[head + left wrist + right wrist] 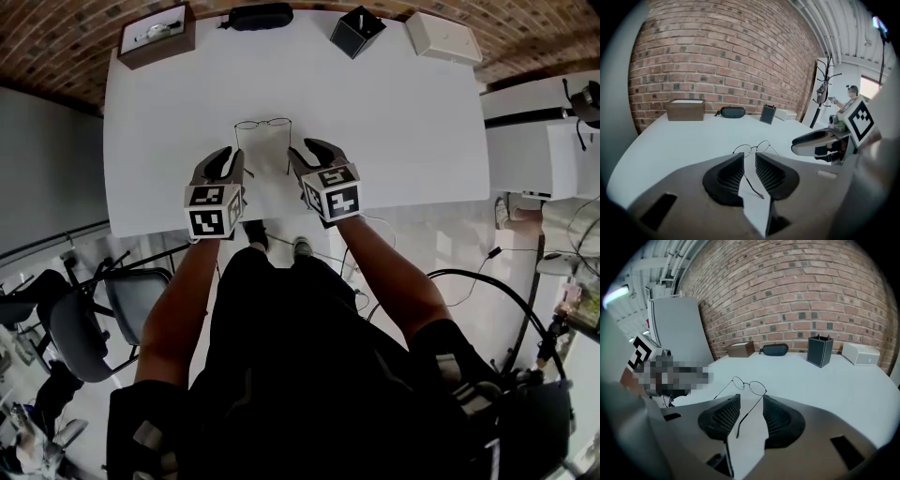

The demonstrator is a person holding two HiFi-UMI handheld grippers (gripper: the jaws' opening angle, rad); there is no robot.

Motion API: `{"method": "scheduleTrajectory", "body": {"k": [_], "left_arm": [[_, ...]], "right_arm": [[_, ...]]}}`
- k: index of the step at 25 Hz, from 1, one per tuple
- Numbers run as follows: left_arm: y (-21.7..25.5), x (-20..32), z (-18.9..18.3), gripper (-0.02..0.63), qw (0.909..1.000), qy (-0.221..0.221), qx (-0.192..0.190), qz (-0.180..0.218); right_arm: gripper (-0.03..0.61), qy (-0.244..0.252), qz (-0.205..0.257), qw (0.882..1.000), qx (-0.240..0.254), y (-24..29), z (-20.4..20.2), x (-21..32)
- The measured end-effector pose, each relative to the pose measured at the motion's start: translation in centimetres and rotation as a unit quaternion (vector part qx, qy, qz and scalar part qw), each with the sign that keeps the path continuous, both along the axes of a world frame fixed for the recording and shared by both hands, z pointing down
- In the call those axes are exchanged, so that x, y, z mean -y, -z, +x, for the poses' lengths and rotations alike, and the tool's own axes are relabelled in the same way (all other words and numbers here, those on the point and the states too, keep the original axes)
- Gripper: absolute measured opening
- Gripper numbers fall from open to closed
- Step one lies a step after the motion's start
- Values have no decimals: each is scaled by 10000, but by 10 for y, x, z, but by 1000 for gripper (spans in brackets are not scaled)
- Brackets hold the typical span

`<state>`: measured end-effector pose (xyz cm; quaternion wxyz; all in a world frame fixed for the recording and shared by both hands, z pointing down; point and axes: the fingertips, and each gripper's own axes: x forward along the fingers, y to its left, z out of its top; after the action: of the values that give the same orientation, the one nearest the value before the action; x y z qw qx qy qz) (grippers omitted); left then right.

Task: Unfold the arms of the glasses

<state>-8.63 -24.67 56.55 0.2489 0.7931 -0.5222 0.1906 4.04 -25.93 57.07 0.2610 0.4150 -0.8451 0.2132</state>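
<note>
Thin wire-framed round glasses (263,123) lie on the white table (403,131), lenses away from me and both arms swung out toward me. My left gripper (231,157) is open, and the glasses' left arm runs loose through the gap between its pads, as the left gripper view shows (749,161). My right gripper (307,152) is open too, with the other arm lying free in the middle of its gap (751,403). The lenses (752,148) sit just beyond the jaw tips, and they show the same way in the right gripper view (749,386).
Along the far edge stand a brown box (157,36), a black glasses case (260,16), a black pen holder (357,31) and a white box (442,37). The table's near edge runs just under the grippers. Office chairs (94,314) stand at lower left.
</note>
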Motion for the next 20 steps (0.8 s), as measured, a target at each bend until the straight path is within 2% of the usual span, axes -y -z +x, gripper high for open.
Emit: {"method": "scheduleTrajectory", "body": {"k": [4,6,8,10,13,16,20], "left_arm": [[35,-20,4,75,9983,222,-396,371],[56,-30,12,64,9949,249,-760,611],[74,-41,20,47,9920,242,-941,810],[88,-54,26,33,9905,276,-966,936],[107,-74,34,16,9881,382,-1009,1100],[122,-93,38,11,9860,482,-990,1255],[137,-123,39,11,9850,608,-899,1341]], "right_arm": [[132,32,386,9991,198,34,9,-10],[132,210,725,9970,143,56,13,-15],[132,374,997,9942,173,78,14,-21],[125,413,1098,9924,374,96,18,-30],[54,368,1279,9888,675,120,29,-46],[36,502,1541,9834,813,141,37,-63],[25,757,1671,9796,821,162,43,-88]]}}
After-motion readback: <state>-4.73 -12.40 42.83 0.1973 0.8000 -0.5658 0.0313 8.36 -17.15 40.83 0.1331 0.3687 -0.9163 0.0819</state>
